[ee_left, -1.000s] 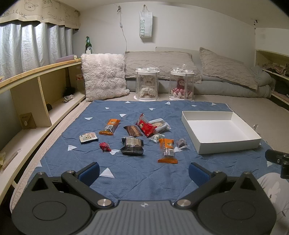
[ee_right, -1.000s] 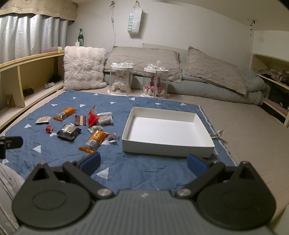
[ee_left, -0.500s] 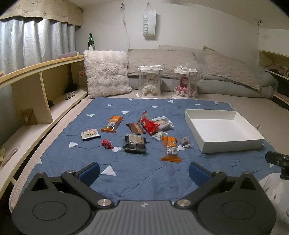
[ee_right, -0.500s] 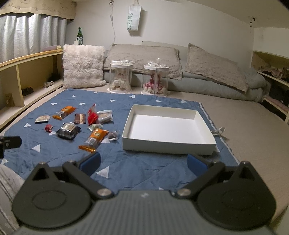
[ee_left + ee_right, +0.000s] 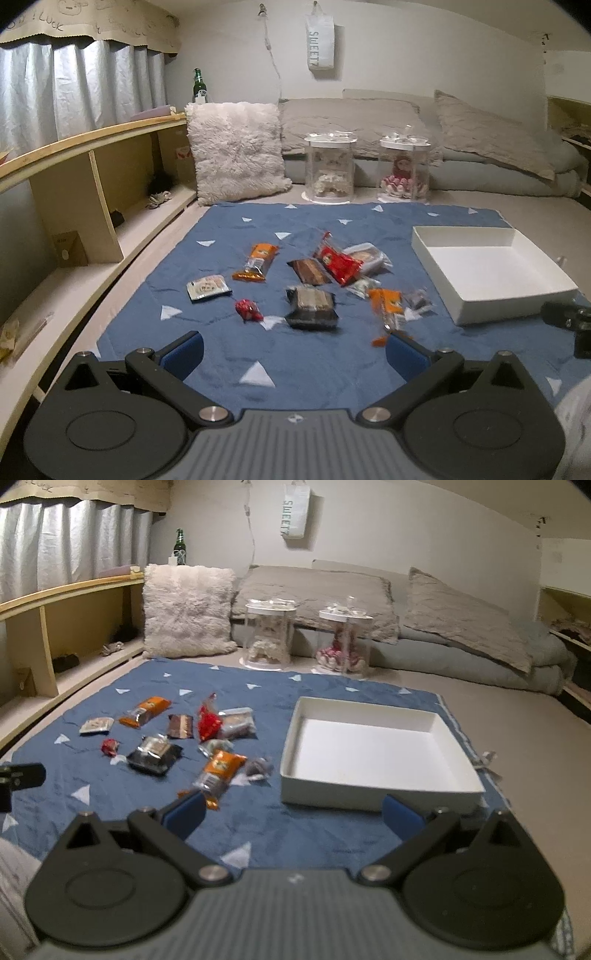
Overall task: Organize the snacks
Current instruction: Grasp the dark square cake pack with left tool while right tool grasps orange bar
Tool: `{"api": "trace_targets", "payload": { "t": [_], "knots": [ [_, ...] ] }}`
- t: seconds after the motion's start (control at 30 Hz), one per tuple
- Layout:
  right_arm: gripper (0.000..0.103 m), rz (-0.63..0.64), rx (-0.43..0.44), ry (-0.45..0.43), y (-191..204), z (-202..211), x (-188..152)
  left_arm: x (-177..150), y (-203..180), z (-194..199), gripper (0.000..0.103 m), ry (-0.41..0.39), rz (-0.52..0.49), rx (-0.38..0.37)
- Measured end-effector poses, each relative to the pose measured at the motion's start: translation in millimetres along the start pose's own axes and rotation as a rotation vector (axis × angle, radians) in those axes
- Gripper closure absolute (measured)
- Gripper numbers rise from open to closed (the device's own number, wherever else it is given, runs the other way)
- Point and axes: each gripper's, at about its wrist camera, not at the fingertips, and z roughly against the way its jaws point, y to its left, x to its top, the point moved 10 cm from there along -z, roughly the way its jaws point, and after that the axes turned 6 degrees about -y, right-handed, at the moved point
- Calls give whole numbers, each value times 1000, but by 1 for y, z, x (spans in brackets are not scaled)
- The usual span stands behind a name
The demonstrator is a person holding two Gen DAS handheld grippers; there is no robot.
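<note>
Several wrapped snacks lie scattered on a blue mat (image 5: 314, 362): an orange packet (image 5: 256, 261), a red packet (image 5: 339, 263), a dark tray pack (image 5: 312, 307), a small red candy (image 5: 249, 309) and a second orange packet (image 5: 221, 771). An empty white box (image 5: 373, 749) sits on the mat to their right, also visible as the white box (image 5: 491, 271) in the left wrist view. My left gripper (image 5: 293, 354) hovers open above the mat's near edge, short of the snacks. My right gripper (image 5: 293, 814) is open too, low before the box and the near orange packet.
Two clear display jars (image 5: 330, 168) (image 5: 404, 170) stand behind the mat. A fluffy pillow (image 5: 236, 146) leans at back left beside a wooden shelf (image 5: 85, 173). Grey bedding (image 5: 461, 627) fills the back. The other gripper's tip (image 5: 569, 319) shows at the right edge.
Both grippers have moved forward and lower toward the mat, so the snacks and box look nearer. Neither gripper has changed its opening.
</note>
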Motion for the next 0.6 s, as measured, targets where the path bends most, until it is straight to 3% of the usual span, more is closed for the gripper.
{"api": "trace_targets", "payload": {
  "t": [0.6],
  "knots": [
    [1, 31, 86, 67, 43, -122, 43, 32, -5, -111, 0, 65, -9, 46]
  ]
}}
